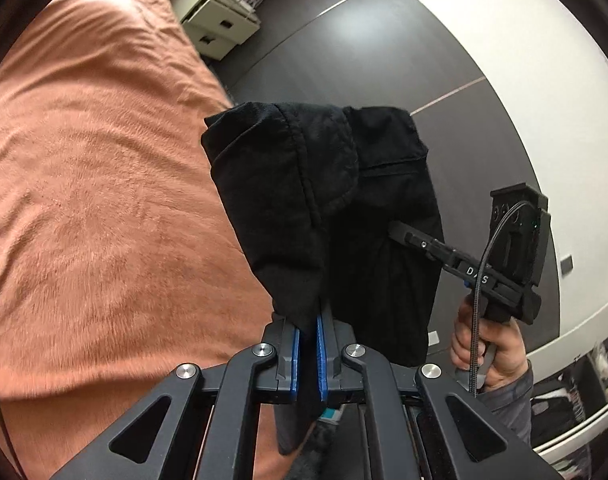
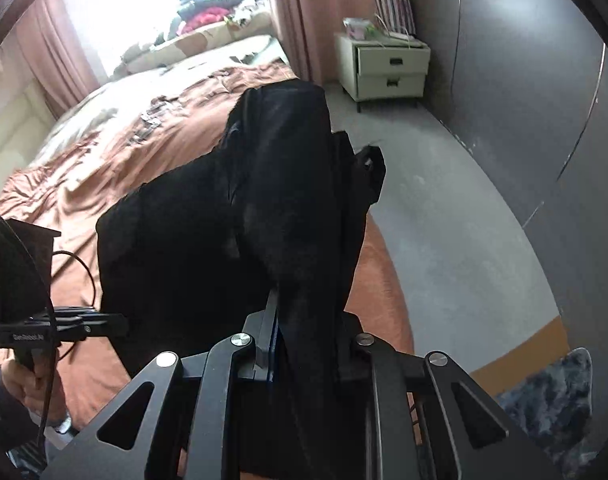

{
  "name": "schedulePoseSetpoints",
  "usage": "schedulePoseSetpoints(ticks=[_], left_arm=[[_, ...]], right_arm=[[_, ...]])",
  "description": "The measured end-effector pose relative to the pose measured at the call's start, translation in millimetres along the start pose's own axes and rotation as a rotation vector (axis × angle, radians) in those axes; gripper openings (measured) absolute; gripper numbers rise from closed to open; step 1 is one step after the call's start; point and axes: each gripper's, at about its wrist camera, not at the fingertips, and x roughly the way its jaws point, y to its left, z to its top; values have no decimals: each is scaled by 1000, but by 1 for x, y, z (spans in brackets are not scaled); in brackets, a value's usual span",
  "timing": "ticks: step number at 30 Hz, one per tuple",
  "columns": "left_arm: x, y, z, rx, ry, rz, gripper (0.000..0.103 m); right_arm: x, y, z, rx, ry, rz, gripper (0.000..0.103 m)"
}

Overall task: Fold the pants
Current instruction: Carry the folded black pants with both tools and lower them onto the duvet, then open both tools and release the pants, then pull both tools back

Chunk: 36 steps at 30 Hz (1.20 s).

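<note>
Left wrist view is showing the left gripper (image 1: 309, 330) clamping a bunch of the black fabric pants (image 1: 324, 200), which are hanging in the air above the rust-orange bed cover (image 1: 96, 184); the right gripper (image 2: 300, 344) is pinching them too. This looks like the carrying stage; next, they probably need lowering flat onto the bed.

I see the pants (image 1: 304, 200) as plain black, with no pattern. My left gripper (image 1: 309, 334) is dark grey with blue finger pads (image 1: 322, 344) and silver screw heads. The bedspread (image 1: 96, 184) is a solid terracotta orange. The nightstand (image 2: 384, 68) is cream with 2 dark drawer handles, the curtains (image 2: 300, 12) dusty pink, the floor (image 2: 444, 216) grey, and a rug (image 2: 552, 400) is mottled blue-grey.
</note>
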Motion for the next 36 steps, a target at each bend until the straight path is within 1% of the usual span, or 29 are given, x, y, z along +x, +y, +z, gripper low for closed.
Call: schedulePoseSetpoints(ticks=[1, 4, 5, 6, 7, 9, 11, 13, 14, 15, 16, 17, 18, 20, 21, 22, 23, 24, 25, 26, 27, 28, 29, 31, 32, 33, 36], left_arm=[[4, 3, 3, -5, 3, 2, 7], [13, 13, 8, -20, 12, 8, 7], [18, 16, 9, -28, 18, 13, 7], [22, 16, 10, -32, 25, 25, 7], [28, 20, 10, -41, 31, 53, 7], [38, 29, 10, -69, 41, 99, 7], [45, 40, 10, -100, 51, 141, 8], [46, 47, 10, -113, 63, 146, 10], [47, 48, 11, -111, 69, 151, 17], [46, 49, 12, -111, 70, 154, 28], [43, 51, 14, -117, 55, 156, 36], [38, 53, 15, -122, 37, 164, 48], [34, 55, 16, -130, 16, 173, 55], [30, 64, 22, -153, -11, 169, 58], [30, 69, 25, -169, -19, 167, 57], [33, 74, 31, -178, -24, 168, 57], [34, 78, 33, -187, -30, 172, 57], [37, 82, 37, -198, -33, 179, 57], [40, 87, 42, -207, -35, 184, 54], [42, 88, 44, -212, -39, 185, 44], [42, 88, 47, -208, -48, 186, 36], [43, 87, 50, -198, -60, 185, 33], [41, 88, 54, -182, -77, 187, 26], [36, 85, 58, -140, -113, 221, 24], [35, 86, 59, -129, -122, 237, 24], [35, 86, 59, -122, -113, 251, 26], [36, 91, 58, -139, -86, 289, 33]], right_arm=[[4, 1, 7, 2, 5, -6, 15], [7, 0, 14, -9, 5, -40, 14], [9, 4, 17, -24, 9, -68, 17], [13, 9, 21, -26, 26, -121, 28], [18, 8, 20, -21, 29, -153, 33], [13, 13, 23, 5, -16, -216, 41], [0, 14, 21, 60, -59, -208, 44], [-16, 18, 13, 98, -96, -212, 44], [-21, 20, 5, 101, -102, -215, 44], [-27, 25, -3, 97, -103, -218, 44], [-32, 30, -12, 88, -99, -217, 44], [-36, 32, -20, 84, -95, -214, 44], [-39, 39, -31, 80, -79, -212, 44], [-41, 39, -48, 95, -56, -211, 44], [-42, 43, -60, 114, -43, -198, 44], [-43, 35, -66, 126, -40, -189, 44], [-44, 38, -77, 144, -45, -175, 44], [-46, 32, -82, 158, -50, -166, 44], [-48, 33, -91, 172, -57, -156, 44], [-50, 29, -97, 179, -62, -150, 44], [-53, 31, -106, 184, -76, -145, 44], [-54, 34, -114, 186, -87, -138, 44], [-50, 26, -119, 189, -85, -131, 44], [-47, 23, -134, 193, -62, -116, 44], [-46, 25, -141, 192, -47, -123, 44], [-45, 15, -147, 190, -47, -130, 44], [-59, 14, -163, 184, -49, -156, 44]])
